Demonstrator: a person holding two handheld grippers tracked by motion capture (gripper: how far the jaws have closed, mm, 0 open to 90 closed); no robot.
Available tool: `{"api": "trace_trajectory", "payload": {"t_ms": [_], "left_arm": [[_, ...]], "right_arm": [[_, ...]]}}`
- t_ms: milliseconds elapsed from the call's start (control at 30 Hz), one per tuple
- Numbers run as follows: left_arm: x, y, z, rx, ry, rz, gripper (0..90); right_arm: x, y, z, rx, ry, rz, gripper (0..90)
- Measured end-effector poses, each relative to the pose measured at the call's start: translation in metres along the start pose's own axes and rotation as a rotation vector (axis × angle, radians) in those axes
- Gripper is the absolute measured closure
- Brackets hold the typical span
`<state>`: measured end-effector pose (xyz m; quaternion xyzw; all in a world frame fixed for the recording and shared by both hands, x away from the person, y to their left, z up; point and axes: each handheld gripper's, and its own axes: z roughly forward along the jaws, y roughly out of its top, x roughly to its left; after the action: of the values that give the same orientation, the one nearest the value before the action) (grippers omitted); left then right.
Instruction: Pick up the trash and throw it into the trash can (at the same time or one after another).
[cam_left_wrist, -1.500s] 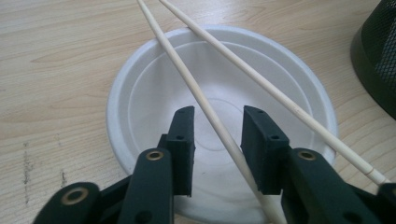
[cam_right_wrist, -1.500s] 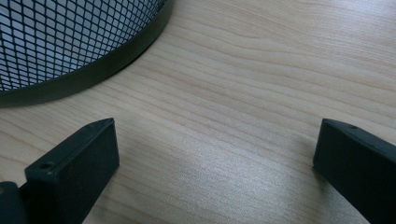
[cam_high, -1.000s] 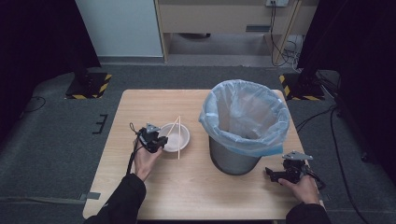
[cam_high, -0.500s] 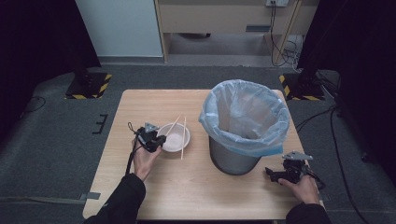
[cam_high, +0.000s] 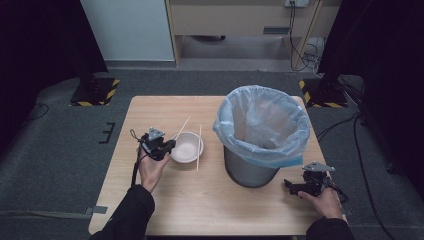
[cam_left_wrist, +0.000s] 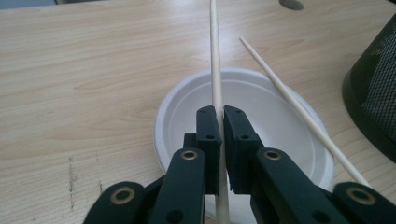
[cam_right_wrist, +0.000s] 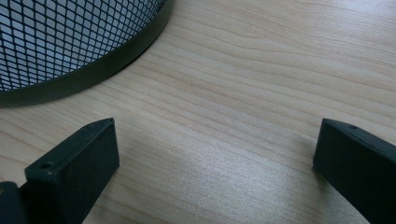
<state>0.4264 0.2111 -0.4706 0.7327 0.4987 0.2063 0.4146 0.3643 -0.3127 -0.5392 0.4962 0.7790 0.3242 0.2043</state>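
Note:
A white bowl (cam_high: 189, 150) sits left of centre on the wooden table (cam_high: 210, 210). My left gripper (cam_high: 169, 146) is at the bowl's left rim, shut on a wooden chopstick (cam_high: 183, 125) that runs away over the bowl. In the left gripper view the black pads (cam_left_wrist: 207, 122) pinch that chopstick (cam_left_wrist: 214, 56) above the bowl (cam_left_wrist: 266, 100). A second chopstick (cam_left_wrist: 289, 98) lies across the bowl's right rim (cam_high: 199, 148). My right gripper (cam_high: 291, 186) rests open near the table's front right, jaws wide apart (cam_right_wrist: 215, 135) over bare wood.
A black mesh bin (cam_high: 250, 170) lined with a pale blue bag (cam_high: 262, 125) stands on the right half of the table, between the two grippers. Its base (cam_right_wrist: 70, 42) is close in front of the right gripper. Its wall (cam_left_wrist: 373, 93) stands right of the bowl.

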Motion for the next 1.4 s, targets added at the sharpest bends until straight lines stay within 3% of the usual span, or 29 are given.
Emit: {"api": "trace_trajectory", "payload": {"t_ms": [767,1400], "left_arm": [[0.003,0.023,-0.037,-0.175,-0.044,-0.021,85.2],[-0.012,0.045,-0.068,-0.315,-0.111,-0.001,85.1]], "right_arm": [[0.001,0.000,0.000,0.000,0.006,-0.003,0.4],[0.000,0.000,0.000,0.000,0.006,-0.004,0.4]]}}
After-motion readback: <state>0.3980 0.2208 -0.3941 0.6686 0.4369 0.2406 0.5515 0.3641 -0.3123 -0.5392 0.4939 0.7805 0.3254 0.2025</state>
